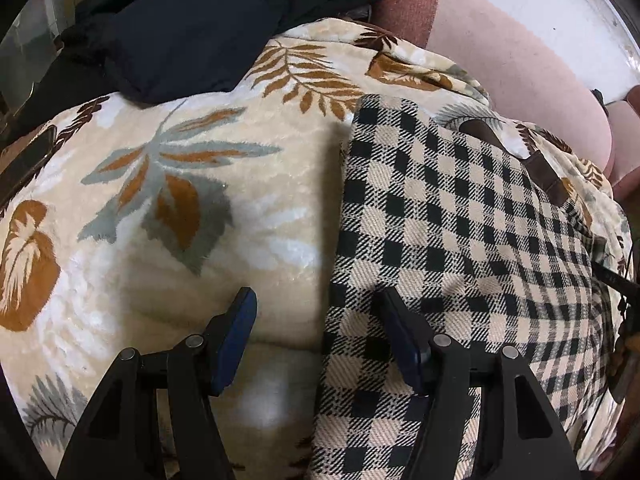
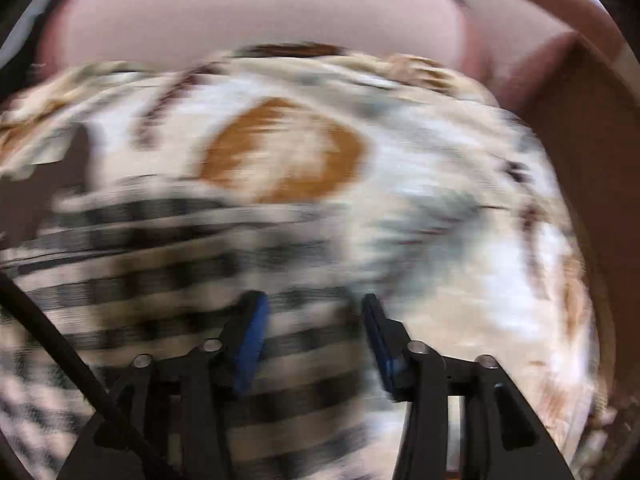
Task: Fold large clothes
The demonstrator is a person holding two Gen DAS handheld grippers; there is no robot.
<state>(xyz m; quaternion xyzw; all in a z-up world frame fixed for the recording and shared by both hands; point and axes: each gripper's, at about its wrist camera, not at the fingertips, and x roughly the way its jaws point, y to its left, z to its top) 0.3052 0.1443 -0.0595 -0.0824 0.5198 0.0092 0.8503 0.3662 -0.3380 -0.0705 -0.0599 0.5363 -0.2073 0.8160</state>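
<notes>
the checked garment [image 1: 460, 240] lies on the leaf-print blanket [image 1: 180, 200] in what looks like an already folded panel: its left edge runs straight and thick from top to bottom in the left wrist view, with a dark brown trim [image 1: 540, 168] showing at the far end. i judge the folding well advanced, perhaps 1 more fold or a smoothing left, though the garment's near end runs out of view, so that is uncertain.

the left claw [image 1: 316, 304] hangs released, jaws spread wide, straddling that left edge with nothing between its blue pads [image 1: 236, 340]. the right claw [image 2: 312, 308] is also released and empty, over the garment's opposite border; its view is heavily motion-blurred, so contact cannot be told.

the garment is a coarse woven twill in black and cream squares, stiff enough to hold a crisp edge. the blanket is plush and embossed, with rust and grey leaves. a dark navy cloth [image 1: 192, 28] lies crumpled beyond, and smooth pink upholstery [image 1: 520, 80] curves behind.
</notes>
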